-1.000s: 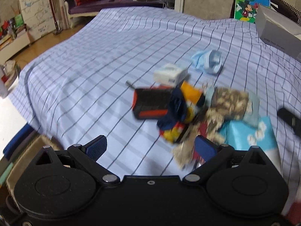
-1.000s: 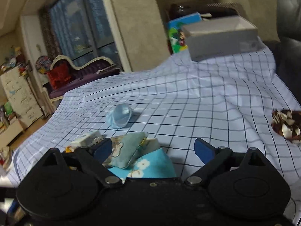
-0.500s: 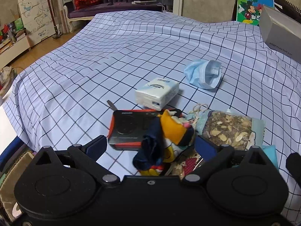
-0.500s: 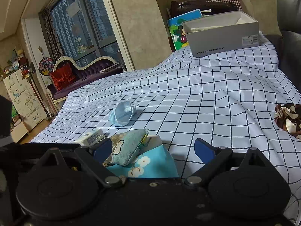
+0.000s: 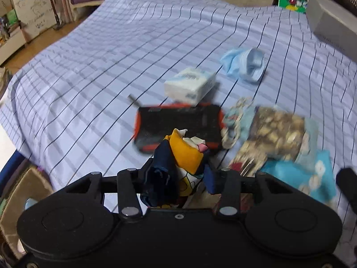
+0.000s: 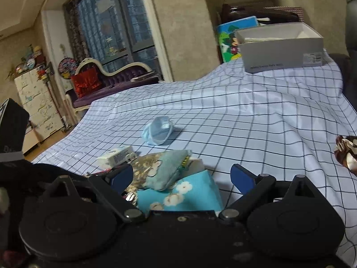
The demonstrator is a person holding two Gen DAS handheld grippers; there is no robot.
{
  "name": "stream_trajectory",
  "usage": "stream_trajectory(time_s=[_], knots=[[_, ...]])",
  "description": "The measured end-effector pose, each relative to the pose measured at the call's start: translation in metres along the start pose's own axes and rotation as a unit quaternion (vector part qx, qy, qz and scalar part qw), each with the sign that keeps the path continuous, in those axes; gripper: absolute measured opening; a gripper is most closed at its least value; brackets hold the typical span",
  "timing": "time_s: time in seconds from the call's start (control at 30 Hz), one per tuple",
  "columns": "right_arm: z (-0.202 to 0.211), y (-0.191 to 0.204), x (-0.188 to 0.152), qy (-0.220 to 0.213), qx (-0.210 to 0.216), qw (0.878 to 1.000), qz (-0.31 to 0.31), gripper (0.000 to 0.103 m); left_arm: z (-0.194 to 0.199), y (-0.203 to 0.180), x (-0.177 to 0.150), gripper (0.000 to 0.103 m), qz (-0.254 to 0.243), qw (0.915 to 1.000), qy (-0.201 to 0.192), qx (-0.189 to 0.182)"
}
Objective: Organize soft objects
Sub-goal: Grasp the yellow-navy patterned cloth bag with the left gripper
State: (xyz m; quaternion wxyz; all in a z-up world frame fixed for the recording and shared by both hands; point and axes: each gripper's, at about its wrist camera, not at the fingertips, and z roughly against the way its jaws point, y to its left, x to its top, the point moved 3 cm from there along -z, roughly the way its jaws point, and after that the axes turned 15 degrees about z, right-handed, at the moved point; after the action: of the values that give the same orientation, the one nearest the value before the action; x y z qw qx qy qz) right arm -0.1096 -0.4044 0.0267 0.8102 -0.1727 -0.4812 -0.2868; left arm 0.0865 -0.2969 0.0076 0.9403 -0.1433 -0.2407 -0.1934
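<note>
Since a moment ago my left tongs [image 5: 178, 174] have clamped the navy-yellow cloth [image 5: 178, 156]. Right tongs [image 6: 181, 178] gape wide, holding nothing. Face mask [image 5: 245, 63] at one o'clock and floral pouch [image 6: 165, 172] still wait, so sorting has barely begun.

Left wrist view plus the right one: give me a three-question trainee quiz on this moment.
1. True or false: the left gripper is shut on the navy and yellow cloth.
2. What lies between the white packet and the held cloth? A) the face mask B) the black and orange case C) the grey box
3. Fill in: the right gripper is ____, its fingers pressing nothing.

Key: 1 true; 2 B; 3 open.
</note>
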Motion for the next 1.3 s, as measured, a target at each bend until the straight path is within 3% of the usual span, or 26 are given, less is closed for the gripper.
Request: stream_trajectory(time_s=[0.2, 0.33, 0.5, 0.73, 0.83, 0.97, 1.0, 1.07, 1.13, 1.23, 1.3], knots=[[0.007, 0.028, 0.0, -0.015, 0.031, 0.997, 0.071, 0.095, -0.002, 0.038, -0.011, 0.044, -0.004, 0.9989, 0.046, 0.005], [0.01, 0.063, -0.004, -0.015, 0.046, 0.986, 0.158, 0.095, -0.009, 0.051, -0.01, 0.044, -0.001, 0.9973, 0.073, 0.013], [-0.005, 0.099, -0.012, 0.035, 0.074, 0.969, 0.232, 0.095, -0.021, 0.059, -0.005, 0.044, 0.0, 0.9959, 0.091, 0.008], [-0.037, 0.121, -0.014, 0.103, 0.128, 0.953, 0.255, 0.095, -0.036, 0.062, 0.002, 0.049, -0.007, 0.9937, 0.111, -0.006], [-0.057, 0.127, -0.014, 0.132, 0.12, 0.95, 0.256, 0.095, -0.045, 0.061, 0.004, 0.051, -0.008, 0.9919, 0.125, -0.02], [-0.069, 0.143, -0.016, 0.139, 0.102, 0.94, 0.295, 0.095, -0.052, 0.059, 0.005, 0.056, -0.014, 0.991, 0.13, -0.03], [-0.071, 0.146, -0.019, 0.141, 0.098, 0.936, 0.307, 0.095, -0.051, 0.059, 0.005, 0.059, -0.019, 0.9911, 0.127, -0.034], [-0.078, 0.151, -0.029, 0.158, 0.093, 0.927, 0.327, 0.095, -0.052, 0.056, 0.005, 0.075, -0.028, 0.9909, 0.125, -0.042], [-0.083, 0.152, -0.038, 0.169, 0.084, 0.918, 0.348, 0.093, -0.053, 0.055, 0.006, 0.075, -0.036, 0.9905, 0.124, -0.046], [-0.081, 0.149, -0.037, 0.165, 0.104, 0.923, 0.333, 0.082, -0.052, 0.054, 0.01, 0.075, -0.037, 0.9891, 0.127, -0.065], [-0.085, 0.141, -0.035, 0.172, 0.122, 0.929, 0.304, 0.081, -0.047, 0.055, 0.014, 0.075, -0.04, 0.9881, 0.125, -0.081]])
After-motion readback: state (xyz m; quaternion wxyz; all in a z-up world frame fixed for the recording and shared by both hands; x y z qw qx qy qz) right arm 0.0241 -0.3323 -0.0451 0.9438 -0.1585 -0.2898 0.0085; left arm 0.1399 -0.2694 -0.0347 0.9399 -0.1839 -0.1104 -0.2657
